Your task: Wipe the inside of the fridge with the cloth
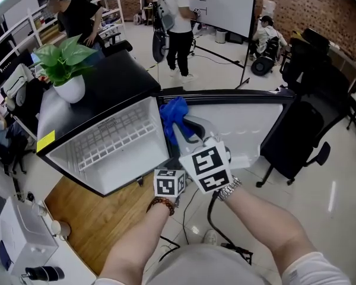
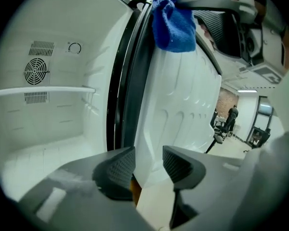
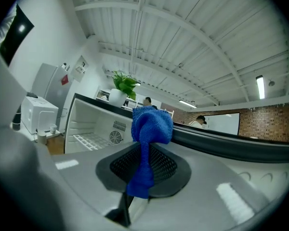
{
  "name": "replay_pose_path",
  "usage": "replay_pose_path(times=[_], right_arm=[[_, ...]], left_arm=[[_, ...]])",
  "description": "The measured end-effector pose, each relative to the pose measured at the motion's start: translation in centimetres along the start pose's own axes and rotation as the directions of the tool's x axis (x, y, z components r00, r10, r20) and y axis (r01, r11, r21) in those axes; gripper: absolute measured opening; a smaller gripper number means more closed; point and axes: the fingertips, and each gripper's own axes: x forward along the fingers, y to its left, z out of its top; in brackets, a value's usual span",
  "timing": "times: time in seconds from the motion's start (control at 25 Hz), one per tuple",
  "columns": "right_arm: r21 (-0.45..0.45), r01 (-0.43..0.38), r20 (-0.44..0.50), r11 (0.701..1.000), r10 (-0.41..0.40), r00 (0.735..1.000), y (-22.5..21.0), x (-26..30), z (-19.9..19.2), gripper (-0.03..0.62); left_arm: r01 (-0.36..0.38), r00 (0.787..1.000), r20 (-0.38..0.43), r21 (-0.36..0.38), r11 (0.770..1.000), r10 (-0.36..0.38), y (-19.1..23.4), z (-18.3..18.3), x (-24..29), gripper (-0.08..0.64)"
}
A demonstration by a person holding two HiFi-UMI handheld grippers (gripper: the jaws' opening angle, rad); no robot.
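Observation:
A small white fridge (image 1: 115, 144) stands with its door (image 1: 249, 126) swung wide to the right. Its wire shelf shows in the head view; the left gripper view shows a fan vent (image 2: 35, 71) on the back wall. My right gripper (image 1: 181, 130) is shut on a blue cloth (image 1: 173, 114), held up at the hinge side of the opening. The cloth (image 3: 150, 124) bunches above the shut jaws (image 3: 145, 163). My left gripper (image 2: 148, 165) sits low with the lower edge of the door (image 2: 183, 97) between its pads, which look pressed against it. The cloth (image 2: 172, 22) hangs above it.
A potted plant (image 1: 68, 67) stands on the fridge's black top. A black office chair (image 1: 302, 123) is just behind the open door. A white appliance (image 1: 21, 236) sits at lower left beside the wood floor panel (image 1: 98, 215). Cables (image 1: 225, 248) lie near my feet. People stand far back.

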Motion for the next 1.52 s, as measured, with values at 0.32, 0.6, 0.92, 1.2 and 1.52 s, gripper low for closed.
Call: replay_pose_path(times=[0.32, 0.6, 0.92, 1.2, 1.52], right_arm=[[-0.01, 0.039, -0.017, 0.999, -0.039, 0.999, -0.1, 0.4, 0.0, 0.052], [0.004, 0.059, -0.02, 0.998, -0.059, 0.998, -1.0, -0.1, -0.5, 0.052], [0.008, 0.088, -0.03, 0.996, -0.088, 0.996, -2.3, -0.8, -1.2, 0.051], [0.033, 0.153, -0.066, 0.988, -0.151, 0.986, -4.9, -1.8, -2.7, 0.051], [0.036, 0.207, -0.085, 0.978, -0.204, 0.975, -7.2, -3.1, -3.7, 0.05]], left_arm=[[-0.049, 0.998, -0.039, -0.006, 0.999, 0.049, 0.4, -1.0, 0.9, 0.134], [-0.041, 0.998, -0.044, 0.012, 0.999, 0.042, -0.1, -1.1, 1.1, 0.083], [-0.043, 0.998, -0.035, 0.015, 0.999, 0.043, 0.0, -0.8, 1.0, 0.08], [-0.042, 0.999, -0.033, 0.021, 0.999, 0.042, 0.0, -0.8, 1.1, 0.08], [-0.044, 0.998, -0.036, 0.026, 0.999, 0.044, 0.0, -0.8, 1.0, 0.078]])
